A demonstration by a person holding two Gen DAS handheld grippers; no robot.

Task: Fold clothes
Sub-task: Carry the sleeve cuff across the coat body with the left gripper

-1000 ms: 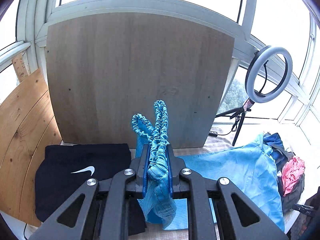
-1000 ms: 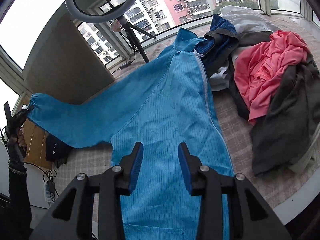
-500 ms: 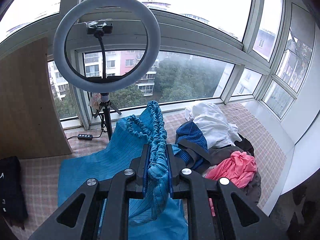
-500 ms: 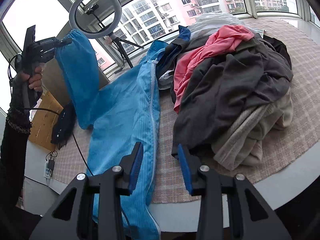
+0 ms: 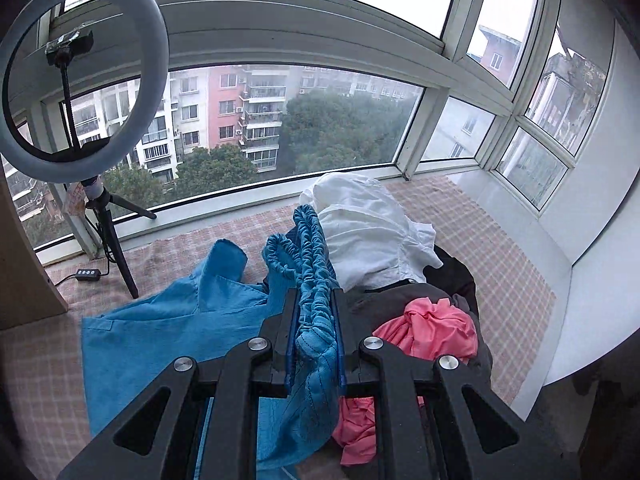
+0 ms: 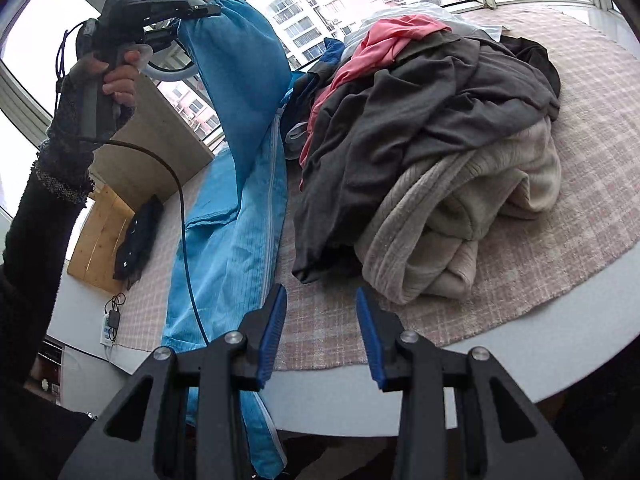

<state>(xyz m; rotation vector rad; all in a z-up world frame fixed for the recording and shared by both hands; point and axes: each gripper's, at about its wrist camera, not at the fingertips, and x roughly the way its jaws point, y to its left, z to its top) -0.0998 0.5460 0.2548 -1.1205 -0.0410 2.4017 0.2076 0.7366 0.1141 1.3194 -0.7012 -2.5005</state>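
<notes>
Blue striped jacket (image 6: 236, 216) hangs by its elastic cuff (image 5: 314, 276), pinched in the left gripper (image 5: 314, 312); right gripper (image 6: 320, 320) gapes empty.

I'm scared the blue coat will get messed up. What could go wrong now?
The left gripper pinches only the blue coat's stretchy cuff, so it might slip out. The lifted sleeve hangs right beside the clothes pile and could drag it. The coat's bottom end hangs over the table edge, so it might slide.
</notes>
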